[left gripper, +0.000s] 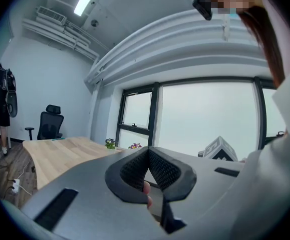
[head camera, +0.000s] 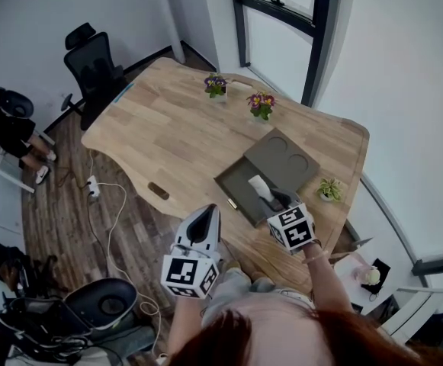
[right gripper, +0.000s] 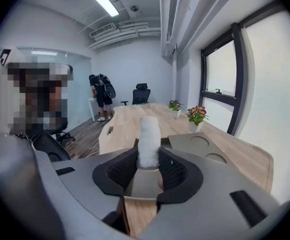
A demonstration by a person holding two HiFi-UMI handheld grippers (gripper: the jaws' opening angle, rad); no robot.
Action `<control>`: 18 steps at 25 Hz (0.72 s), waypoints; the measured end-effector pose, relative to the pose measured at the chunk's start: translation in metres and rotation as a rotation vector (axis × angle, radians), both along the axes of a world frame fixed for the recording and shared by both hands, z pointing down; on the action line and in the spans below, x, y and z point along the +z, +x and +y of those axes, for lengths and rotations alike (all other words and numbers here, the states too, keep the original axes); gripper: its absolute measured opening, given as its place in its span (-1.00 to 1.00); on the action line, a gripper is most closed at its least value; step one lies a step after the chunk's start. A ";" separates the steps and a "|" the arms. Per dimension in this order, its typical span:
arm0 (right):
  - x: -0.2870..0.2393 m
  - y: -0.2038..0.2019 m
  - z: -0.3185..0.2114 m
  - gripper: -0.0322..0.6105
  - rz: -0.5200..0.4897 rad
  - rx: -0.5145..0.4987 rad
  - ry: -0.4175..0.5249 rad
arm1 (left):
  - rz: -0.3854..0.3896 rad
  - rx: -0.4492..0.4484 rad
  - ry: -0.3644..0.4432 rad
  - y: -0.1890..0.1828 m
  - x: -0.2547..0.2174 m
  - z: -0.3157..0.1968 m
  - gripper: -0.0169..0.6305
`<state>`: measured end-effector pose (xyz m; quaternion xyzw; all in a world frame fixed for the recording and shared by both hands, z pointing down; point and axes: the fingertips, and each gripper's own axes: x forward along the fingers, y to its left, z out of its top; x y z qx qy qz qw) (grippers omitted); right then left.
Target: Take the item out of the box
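A dark grey box (head camera: pixel 235 183) lies open near the table's right front edge, its lid (head camera: pixel 286 157) with two round recesses flipped back beside it. My right gripper (head camera: pixel 276 199) hangs over the box, shut on a white, soft-looking roll (head camera: pixel 260 186). In the right gripper view the roll (right gripper: pixel 148 136) stands up between the pads of the right gripper (right gripper: pixel 148 156), with the lid (right gripper: pixel 204 145) behind on the wooden table (right gripper: pixel 135 119). My left gripper (head camera: pixel 208 213) is off the table's front edge, left of the box. Its jaws in the left gripper view (left gripper: pixel 147 153) meet at the tips, holding nothing.
Two flower pots (head camera: pixel 216 86) (head camera: pixel 261 104) stand at the table's far side and a small green plant (head camera: pixel 329 189) right of the box. A small dark object (head camera: pixel 158 190) lies at the front edge. A black office chair (head camera: pixel 95 71), a floor power strip (head camera: pixel 93 187) and a standing person (head camera: pixel 8 132) are to the left.
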<state>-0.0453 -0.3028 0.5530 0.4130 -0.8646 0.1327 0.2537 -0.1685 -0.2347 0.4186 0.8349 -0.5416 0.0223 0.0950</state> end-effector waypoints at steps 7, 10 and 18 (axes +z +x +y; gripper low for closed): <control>-0.037 0.012 0.020 -0.52 -0.105 -0.011 0.055 | -0.022 -0.017 0.033 0.014 -0.015 0.013 -0.95; -0.051 0.017 0.026 -0.52 -0.126 -0.026 0.078 | -0.026 -0.020 0.036 0.021 -0.018 0.018 -0.95; -0.077 0.030 0.042 -0.52 -0.192 -0.051 0.119 | -0.037 -0.039 0.063 0.037 -0.030 0.029 -0.95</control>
